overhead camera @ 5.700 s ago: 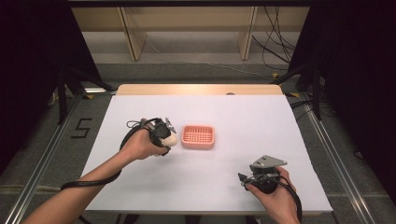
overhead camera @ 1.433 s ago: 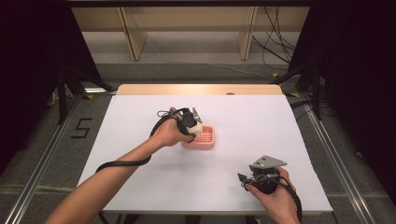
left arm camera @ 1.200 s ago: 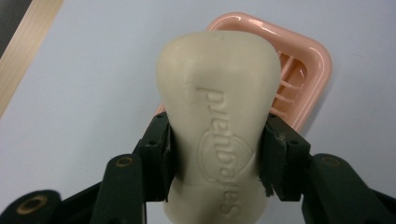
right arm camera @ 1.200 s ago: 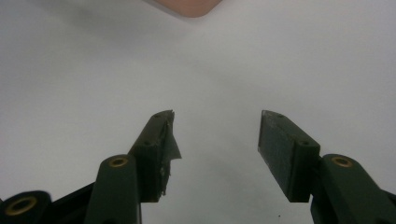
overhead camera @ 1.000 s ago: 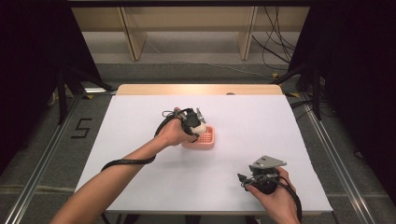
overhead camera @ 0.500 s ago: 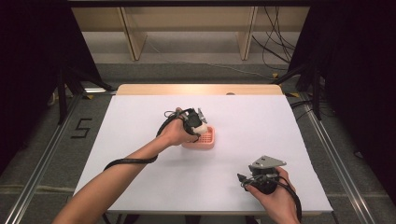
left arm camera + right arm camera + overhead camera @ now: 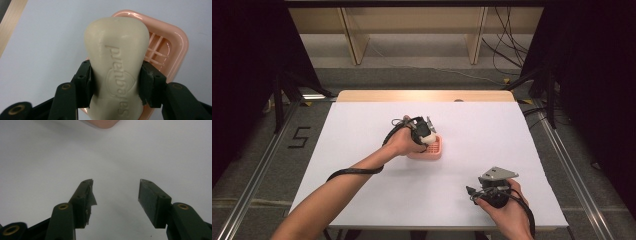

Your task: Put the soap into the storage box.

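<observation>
Over the pink tray (image 7: 435,150), the left hand-held gripper (image 7: 424,134) still clamps soap (image 7: 116,65).

The setting is a laboratory recording station rather than a domestic room. A table (image 7: 362,125) with a plain white top stands on a grey carpeted floor (image 7: 422,65). Metal rails (image 7: 257,165) run along the floor on both sides of the table. Black curtains (image 7: 242,60) enclose the station at left and right. Loose cables (image 7: 504,50) lie on the floor behind, near a bare light-wood shelf frame (image 7: 352,30). The digit "5" (image 7: 298,137) is marked on the floor.
</observation>
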Demonstrator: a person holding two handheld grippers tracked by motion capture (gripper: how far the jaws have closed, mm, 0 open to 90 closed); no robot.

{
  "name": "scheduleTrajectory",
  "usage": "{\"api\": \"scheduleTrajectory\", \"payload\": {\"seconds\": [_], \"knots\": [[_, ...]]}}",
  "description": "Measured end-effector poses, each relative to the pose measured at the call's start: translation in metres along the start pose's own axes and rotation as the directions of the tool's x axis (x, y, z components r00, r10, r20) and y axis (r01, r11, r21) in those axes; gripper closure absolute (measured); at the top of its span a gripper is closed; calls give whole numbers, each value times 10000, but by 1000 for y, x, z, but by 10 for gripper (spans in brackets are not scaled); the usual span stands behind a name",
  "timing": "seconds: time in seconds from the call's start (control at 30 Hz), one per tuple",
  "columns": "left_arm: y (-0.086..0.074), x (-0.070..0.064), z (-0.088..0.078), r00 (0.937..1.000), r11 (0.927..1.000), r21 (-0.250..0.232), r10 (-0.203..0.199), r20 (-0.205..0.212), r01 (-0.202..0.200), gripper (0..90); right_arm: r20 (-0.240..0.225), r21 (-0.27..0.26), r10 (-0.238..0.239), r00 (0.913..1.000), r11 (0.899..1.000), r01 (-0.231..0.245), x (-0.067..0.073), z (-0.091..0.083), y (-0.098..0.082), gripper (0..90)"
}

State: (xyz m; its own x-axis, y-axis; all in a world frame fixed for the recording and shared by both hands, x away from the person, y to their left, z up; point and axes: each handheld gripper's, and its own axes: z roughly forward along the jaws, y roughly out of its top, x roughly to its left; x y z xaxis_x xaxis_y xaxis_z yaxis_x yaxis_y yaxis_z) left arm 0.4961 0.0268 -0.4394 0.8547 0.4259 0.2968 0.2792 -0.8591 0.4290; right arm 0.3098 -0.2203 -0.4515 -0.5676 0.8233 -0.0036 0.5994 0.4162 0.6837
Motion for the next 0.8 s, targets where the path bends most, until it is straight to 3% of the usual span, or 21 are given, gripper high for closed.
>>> {"api": "scheduleTrajectory", "payload": {"seconds": [0.13,0.17,0.2,0.37,0.43,0.6,0.8], "knots": [[0,0,3,9999,9999,85,-90,47,90,492,-34,-6,94,10000,10000,-94,0,0,0,461],[-1,-2,5,9995,9995,51,-297,97,297,492,-14,-49,4,10000,10000,-4,0,0,0,461],[-1,0,6,9999,9999,34,-143,47,143,491,-33,-68,29,10000,10000,-29,0,0,0,461],[-1,0,4,9994,9995,-11,-320,156,320,478,-26,-5,82,10000,10000,-82,0,0,0,460],[0,0,-2,9982,9981,-298,-539,250,547,463,-18,36,-27,10000,10000,27,0,1,0,460],[-3,1,-20,9982,9962,-660,-544,263,561,457,-46,117,181,9998,9998,-180,1,0,0,460],[-21,-2,-44,9944,9887,-1078,-1010,304,1037,427,-39,-118,-126,9999,9999,126,-3,2,0,459]]}}
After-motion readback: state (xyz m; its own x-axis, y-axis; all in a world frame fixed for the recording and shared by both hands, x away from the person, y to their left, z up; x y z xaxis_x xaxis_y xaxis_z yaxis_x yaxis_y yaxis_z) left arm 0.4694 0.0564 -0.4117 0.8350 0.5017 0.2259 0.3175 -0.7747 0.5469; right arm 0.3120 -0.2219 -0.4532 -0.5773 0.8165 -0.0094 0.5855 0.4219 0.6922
